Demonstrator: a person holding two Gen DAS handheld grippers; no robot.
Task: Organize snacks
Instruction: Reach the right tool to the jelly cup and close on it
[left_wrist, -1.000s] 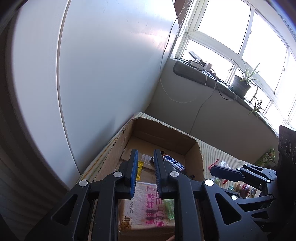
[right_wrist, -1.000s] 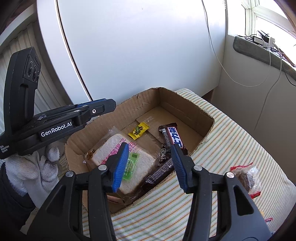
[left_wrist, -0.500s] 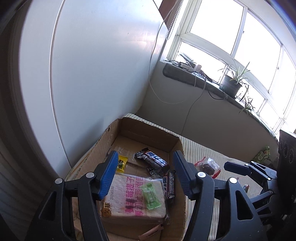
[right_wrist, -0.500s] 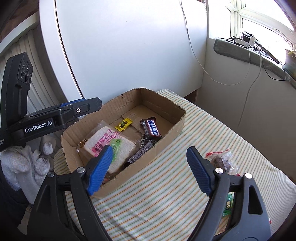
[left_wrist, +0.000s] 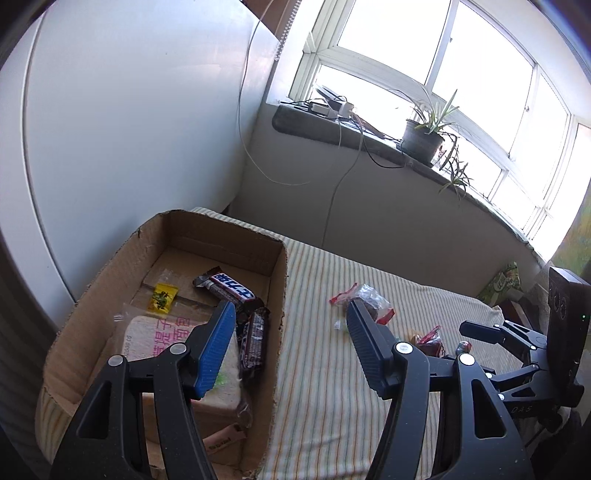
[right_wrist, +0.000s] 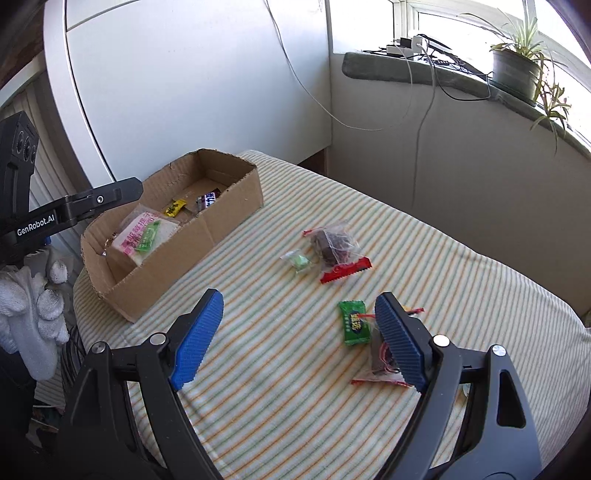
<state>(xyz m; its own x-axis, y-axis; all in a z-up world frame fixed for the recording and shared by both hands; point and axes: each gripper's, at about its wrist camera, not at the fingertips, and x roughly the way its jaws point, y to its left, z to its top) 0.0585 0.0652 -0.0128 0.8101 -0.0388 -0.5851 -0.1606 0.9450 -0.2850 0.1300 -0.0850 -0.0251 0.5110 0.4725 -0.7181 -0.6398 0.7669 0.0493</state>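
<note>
While the left gripper (left_wrist: 288, 325) is hanging over the edge of the cardboard box (right_wrist: 221, 218) with its jaws wide apart and holding nothing, the right gripper (right_wrist: 295, 332) is hanging over the striped cloth (right_wrist: 461, 295), jaws wide apart and empty too. Snacks are lying in the box. A green candy (right_wrist: 354, 322) is lying near the right fingers.

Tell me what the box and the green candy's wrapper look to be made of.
Box: brown corrugated cardboard, matte, with ragged torn rims and a fluted cut edge. Green candy: probably glossy plastic film, judging by its sheen and crimped ends.
</note>
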